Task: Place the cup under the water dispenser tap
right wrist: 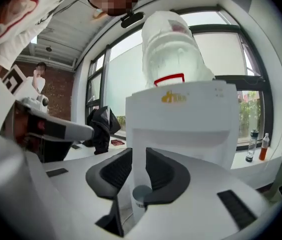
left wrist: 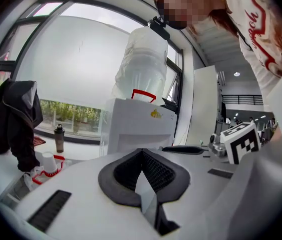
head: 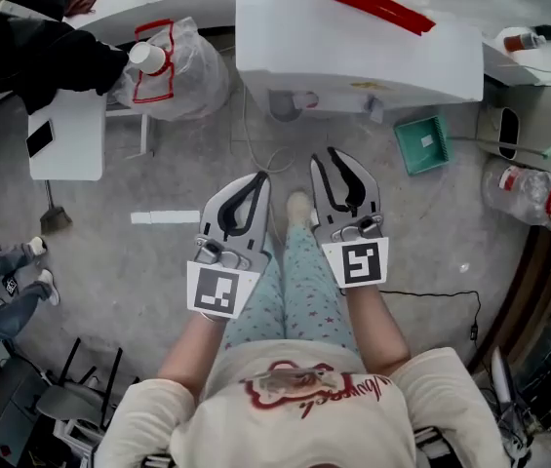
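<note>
The white water dispenser stands ahead of me, with its taps under the front edge. It fills the middle of the left gripper view and the right gripper view. A white cup sits in a clear plastic bag on the small table at the far left, also seen in the left gripper view. My left gripper is shut on nothing. My right gripper has a narrow gap between its pads and holds nothing. Both hover over my legs, well short of the dispenser and the cup.
A black jacket lies on the counter above the small white table. A green dustpan and a plastic bottle lie on the floor at right. Someone's shoes and black chair legs are at left.
</note>
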Motion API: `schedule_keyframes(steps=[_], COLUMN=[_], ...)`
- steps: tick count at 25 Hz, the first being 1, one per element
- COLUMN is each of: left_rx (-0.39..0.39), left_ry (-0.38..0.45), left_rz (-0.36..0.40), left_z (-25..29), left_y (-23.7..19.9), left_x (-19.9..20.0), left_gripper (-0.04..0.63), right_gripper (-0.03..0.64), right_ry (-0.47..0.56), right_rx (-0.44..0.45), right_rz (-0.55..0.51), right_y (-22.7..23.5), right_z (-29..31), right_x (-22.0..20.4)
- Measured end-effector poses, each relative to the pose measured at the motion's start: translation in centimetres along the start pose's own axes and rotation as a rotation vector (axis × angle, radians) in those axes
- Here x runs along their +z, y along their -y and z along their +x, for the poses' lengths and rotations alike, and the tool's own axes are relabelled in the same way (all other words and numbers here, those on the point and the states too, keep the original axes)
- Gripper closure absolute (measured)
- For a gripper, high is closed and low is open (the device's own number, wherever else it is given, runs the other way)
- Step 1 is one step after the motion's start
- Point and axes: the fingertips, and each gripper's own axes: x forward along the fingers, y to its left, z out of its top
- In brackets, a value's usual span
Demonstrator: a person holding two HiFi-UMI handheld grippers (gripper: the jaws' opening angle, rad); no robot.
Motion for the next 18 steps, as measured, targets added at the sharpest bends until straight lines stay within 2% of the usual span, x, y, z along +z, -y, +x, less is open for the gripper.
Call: schedule_keyframes(steps=[3, 6, 10, 18], left_rx=[-0.002, -0.023, -0.038, -0.04], left_ry=[0.005, -0.001, 0.017, 0.052], left_rz=[0.005, 0.033, 0.052, 0.053], left_z=[-0.8, -1.3, -1.7, -2.5], left_y=[1.2, 2.8, 4.7, 7.7], left_x=[2.4, 4.5, 7.4, 12.8], left_gripper=[0.574, 0.575, 0.574, 0.575], right_gripper=[0.517, 0.577, 0.589, 0.592], right_ry=[0.013, 0.015, 0.033, 0.044], right_rx=[-0.008, 0.0, 0.017, 0.129], right_rz=[0.007, -0.015, -0.013, -0.041], right_y=[-0.4, -0.3, 0.0, -1.0], right_z=[-1.8, -2.9, -4.1, -5.8], right_x=[3.8, 6.8, 10.4, 15.5])
